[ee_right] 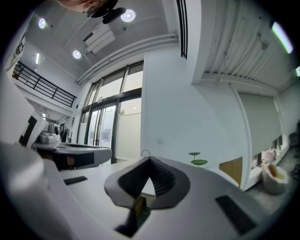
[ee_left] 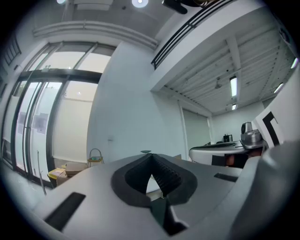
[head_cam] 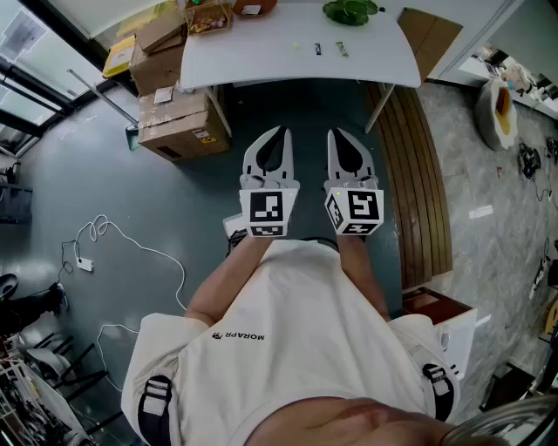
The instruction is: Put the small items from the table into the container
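Basket (head_cam: 230,21) on white table (head_cam: 261,54) holds mixed small items (head_cam: 207,17).

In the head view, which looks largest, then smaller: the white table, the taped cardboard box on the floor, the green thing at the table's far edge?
1. white table
2. taped cardboard box
3. green thing, clearly the smallest

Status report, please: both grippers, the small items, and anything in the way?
Left gripper and right gripper shut, empty, short of the table. Small items lie on it. Nothing seen in the way.
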Motion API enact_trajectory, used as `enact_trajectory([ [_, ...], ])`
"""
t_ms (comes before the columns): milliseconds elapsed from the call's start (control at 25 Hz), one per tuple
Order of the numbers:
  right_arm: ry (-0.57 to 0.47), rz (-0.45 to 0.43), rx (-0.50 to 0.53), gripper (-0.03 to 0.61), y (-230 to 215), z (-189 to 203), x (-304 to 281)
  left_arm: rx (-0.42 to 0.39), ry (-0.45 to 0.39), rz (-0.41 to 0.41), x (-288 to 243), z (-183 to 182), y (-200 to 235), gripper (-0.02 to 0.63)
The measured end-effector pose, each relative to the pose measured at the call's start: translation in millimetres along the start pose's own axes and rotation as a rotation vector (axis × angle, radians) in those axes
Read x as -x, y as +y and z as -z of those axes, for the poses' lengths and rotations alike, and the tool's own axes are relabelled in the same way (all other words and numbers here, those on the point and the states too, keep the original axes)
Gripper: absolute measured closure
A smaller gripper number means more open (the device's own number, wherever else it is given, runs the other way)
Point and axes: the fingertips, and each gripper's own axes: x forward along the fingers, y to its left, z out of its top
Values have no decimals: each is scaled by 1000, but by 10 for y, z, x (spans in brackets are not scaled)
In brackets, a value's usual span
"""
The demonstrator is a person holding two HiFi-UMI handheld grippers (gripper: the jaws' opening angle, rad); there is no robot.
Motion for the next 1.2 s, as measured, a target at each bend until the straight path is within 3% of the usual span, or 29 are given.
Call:
enact_trajectory([
  [800, -40, -95, -3, 566, -543, -59, 279, -10, -5, -59, -193, 5, -618, 609],
  [1200, -44, -35, -35, 566, -921, -7, 391, -20, 10, -78, -285, 34, -815, 609],
])
